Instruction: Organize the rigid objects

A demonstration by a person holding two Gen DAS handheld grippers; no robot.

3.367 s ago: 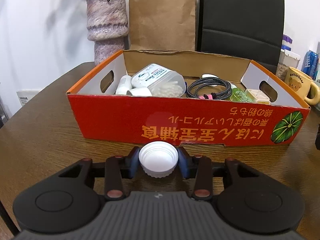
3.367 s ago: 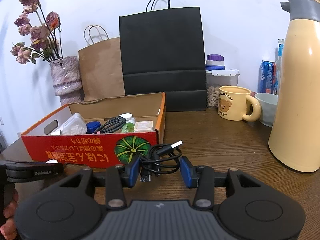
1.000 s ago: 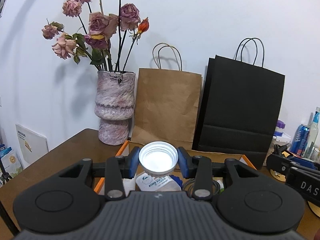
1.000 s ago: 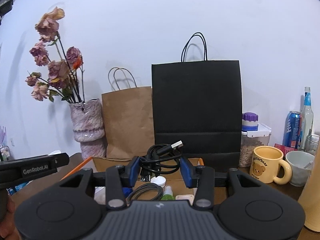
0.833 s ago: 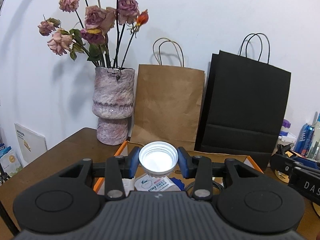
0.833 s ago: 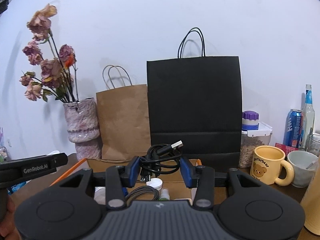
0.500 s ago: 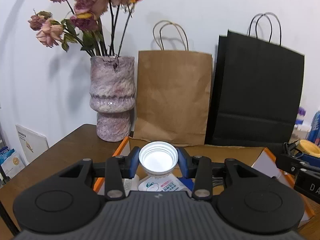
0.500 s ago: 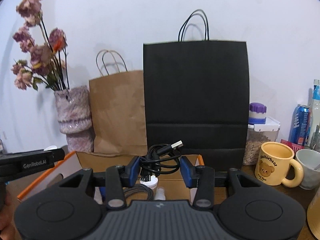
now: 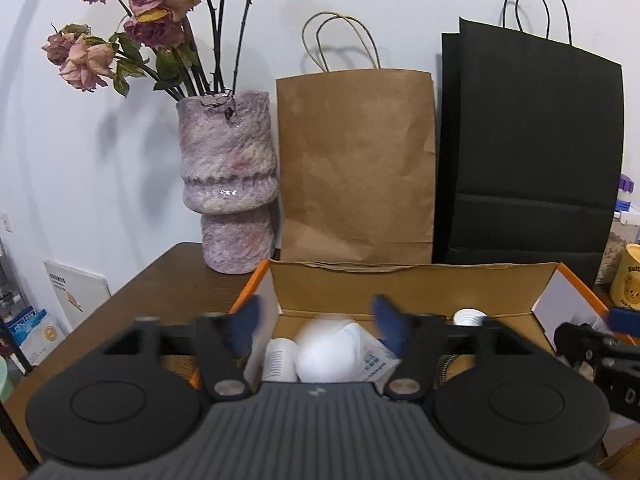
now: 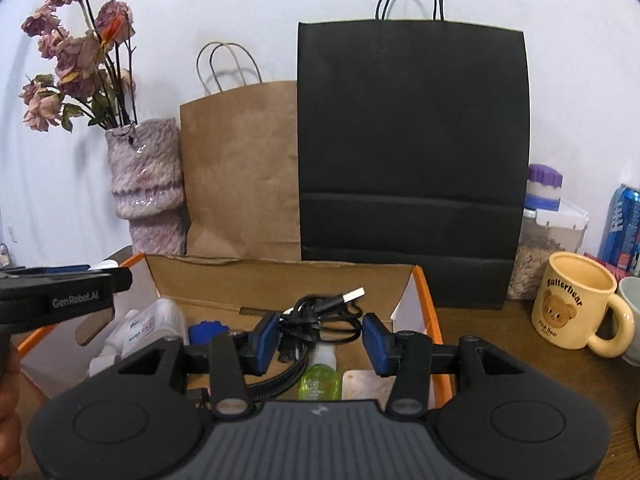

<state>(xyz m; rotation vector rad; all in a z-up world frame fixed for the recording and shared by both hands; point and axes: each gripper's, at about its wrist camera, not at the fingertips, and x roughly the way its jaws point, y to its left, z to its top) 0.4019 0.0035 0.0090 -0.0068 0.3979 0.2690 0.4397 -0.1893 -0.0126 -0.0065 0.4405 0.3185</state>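
The wooden table (image 10: 500, 344) carries the whole arrangement. Against the wall stand a black paper bag (image 10: 412, 160) and, to its left, a brown paper bag (image 9: 356, 168), with a mottled pink vase (image 9: 228, 184) of dried roses (image 9: 144, 32) further left. In front of the bags sits the open cardboard box (image 9: 412, 288) with orange rims. A yellow bear mug (image 10: 572, 300) stands on the table to the right of the box, apart from it.

The left gripper (image 9: 316, 322) hangs over the left end of the box. Its jaws have just been opening and now stand wide apart, blurred with motion. The white bottle cap (image 9: 326, 356) appears as a blurred white round shape below and between them, clear of both pads, over the white containers (image 9: 280, 364) inside the box.

The right gripper (image 10: 320, 338) hangs over the right end of the box. Its jaws have just been opening. The black coiled USB cable (image 10: 320, 320) remains between them, its left side against the left pad, a gap showing at the right pad. Below it in the box lie a braided cable (image 10: 288, 376), a small green bottle (image 10: 320, 380) and a blue cap (image 10: 208, 330).
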